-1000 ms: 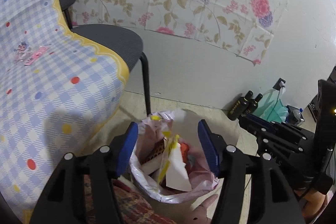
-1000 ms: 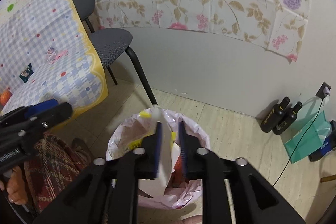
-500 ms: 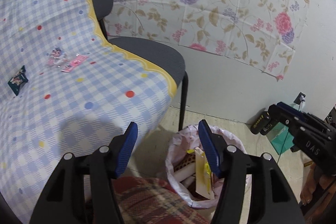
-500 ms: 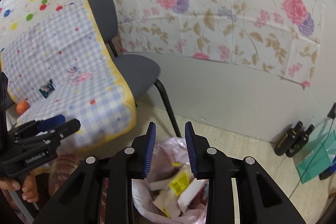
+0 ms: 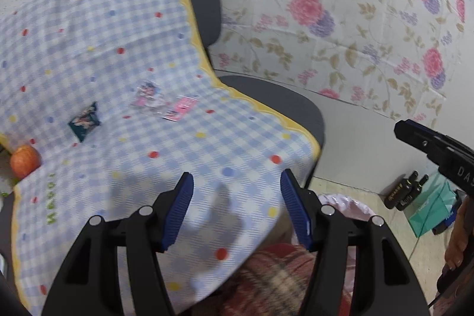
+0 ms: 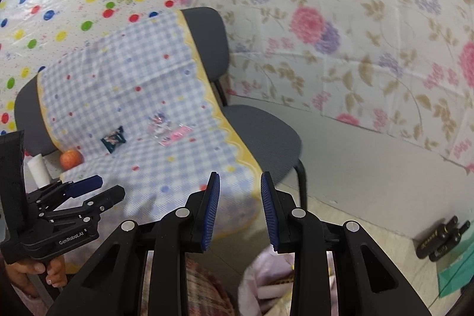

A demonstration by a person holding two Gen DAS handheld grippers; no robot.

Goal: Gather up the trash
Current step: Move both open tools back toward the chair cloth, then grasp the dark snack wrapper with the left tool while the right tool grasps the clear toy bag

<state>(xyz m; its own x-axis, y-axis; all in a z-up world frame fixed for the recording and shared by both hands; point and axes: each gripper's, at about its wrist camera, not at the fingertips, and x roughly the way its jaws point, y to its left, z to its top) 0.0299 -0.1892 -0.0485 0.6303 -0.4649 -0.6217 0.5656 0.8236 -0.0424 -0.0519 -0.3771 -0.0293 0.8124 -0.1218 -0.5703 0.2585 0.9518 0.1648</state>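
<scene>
On the checked tablecloth (image 5: 124,43) lie a dark teal wrapper (image 5: 84,121), a clear crumpled wrapper (image 5: 148,96) and a pink wrapper (image 5: 181,108). They also show in the right wrist view: teal wrapper (image 6: 113,140), clear wrapper (image 6: 160,123), pink wrapper (image 6: 174,136). My left gripper (image 5: 237,208) is open and empty above the table's near edge. My right gripper (image 6: 240,208) is open and empty, right of the table. The pink-lined trash bin (image 5: 352,205) stands on the floor below, also seen in the right wrist view (image 6: 266,280).
A red apple (image 5: 24,161) sits at the table's left edge, with a white roll (image 6: 38,170) beside it. A grey chair (image 5: 266,96) stands behind the table. Two dark bottles (image 5: 404,191) and a green bag (image 5: 432,209) stand by the wall.
Both grippers have risen from over the bin and swung left toward the table. The right gripper has opened and the paper it held is gone from its jaws.
</scene>
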